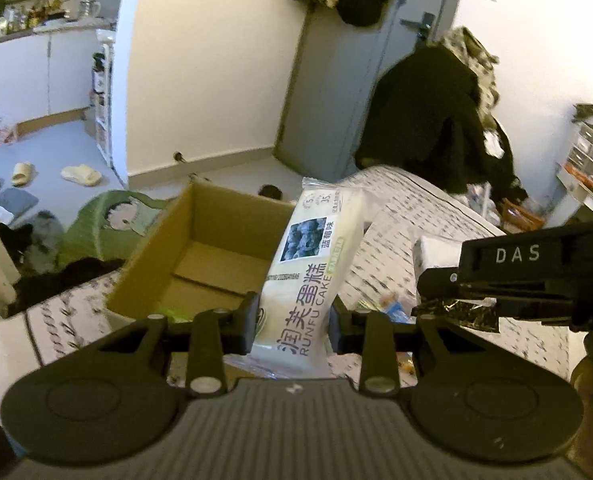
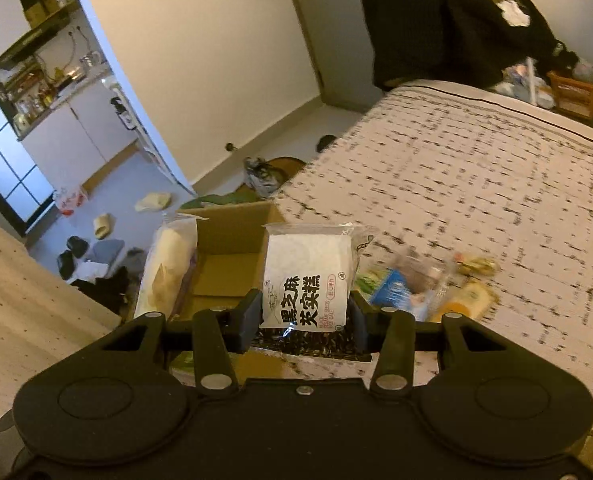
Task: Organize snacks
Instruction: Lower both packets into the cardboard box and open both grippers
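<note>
The cardboard box (image 1: pixel 200 252) sits open on the patterned bedspread (image 2: pixel 476 184), and both hands carry a snack toward it. The left gripper (image 1: pixel 292 320) is clamped on a Runfu blueberry cake packet (image 1: pixel 316 264), held upright by its lower end just beside the box's near right corner, most of its length standing free above the fingers. The right gripper (image 2: pixel 302 316) is closed on a black sesame cake packet (image 2: pixel 310 280), pinched low across its dark bottom strip, close to the box's right wall. More loose snacks (image 2: pixel 428 284) lie on the bedspread to the right of the box, blurred.

The two tools are close together at the same corner of the box, so a collision is the likely trouble if both release at once. The blueberry packet is tall and gripped near one end; it may swing or slide in the slick wrapper and drop outside the box wall
</note>
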`<state>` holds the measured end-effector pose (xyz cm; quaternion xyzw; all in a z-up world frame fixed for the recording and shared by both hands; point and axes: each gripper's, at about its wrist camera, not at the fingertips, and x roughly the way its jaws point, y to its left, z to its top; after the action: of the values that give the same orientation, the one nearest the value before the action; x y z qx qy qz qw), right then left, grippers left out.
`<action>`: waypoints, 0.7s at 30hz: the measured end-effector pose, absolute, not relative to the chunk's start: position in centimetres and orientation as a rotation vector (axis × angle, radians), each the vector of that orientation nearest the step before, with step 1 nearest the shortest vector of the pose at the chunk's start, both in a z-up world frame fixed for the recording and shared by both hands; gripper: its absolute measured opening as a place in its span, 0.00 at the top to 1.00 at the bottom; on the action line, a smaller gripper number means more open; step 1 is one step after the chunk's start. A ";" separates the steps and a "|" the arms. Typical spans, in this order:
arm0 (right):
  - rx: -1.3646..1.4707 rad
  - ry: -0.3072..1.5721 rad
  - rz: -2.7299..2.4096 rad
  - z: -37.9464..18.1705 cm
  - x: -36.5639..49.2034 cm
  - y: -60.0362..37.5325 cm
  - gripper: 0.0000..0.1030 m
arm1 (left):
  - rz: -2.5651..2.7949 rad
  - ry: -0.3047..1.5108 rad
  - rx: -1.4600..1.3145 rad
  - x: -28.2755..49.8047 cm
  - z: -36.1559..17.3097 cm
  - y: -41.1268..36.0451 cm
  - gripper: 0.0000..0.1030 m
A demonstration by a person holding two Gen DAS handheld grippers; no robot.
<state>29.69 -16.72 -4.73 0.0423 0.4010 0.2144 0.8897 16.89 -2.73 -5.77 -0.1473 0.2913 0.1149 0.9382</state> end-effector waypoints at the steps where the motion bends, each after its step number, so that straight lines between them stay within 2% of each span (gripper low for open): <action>1: 0.088 0.829 0.454 -4.7 29.7 -16.3 0.56 | 0.245 0.590 -0.304 16.8 -5.6 -2.2 0.68; 21: 0.190 0.838 0.546 -6.3 30.8 -10.6 0.55 | 0.371 0.585 -0.361 17.0 -5.9 4.4 0.68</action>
<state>30.77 -10.61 -6.30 0.0910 0.4014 0.2612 0.8732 16.95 4.42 -5.93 -0.1759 0.2850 0.1808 0.9247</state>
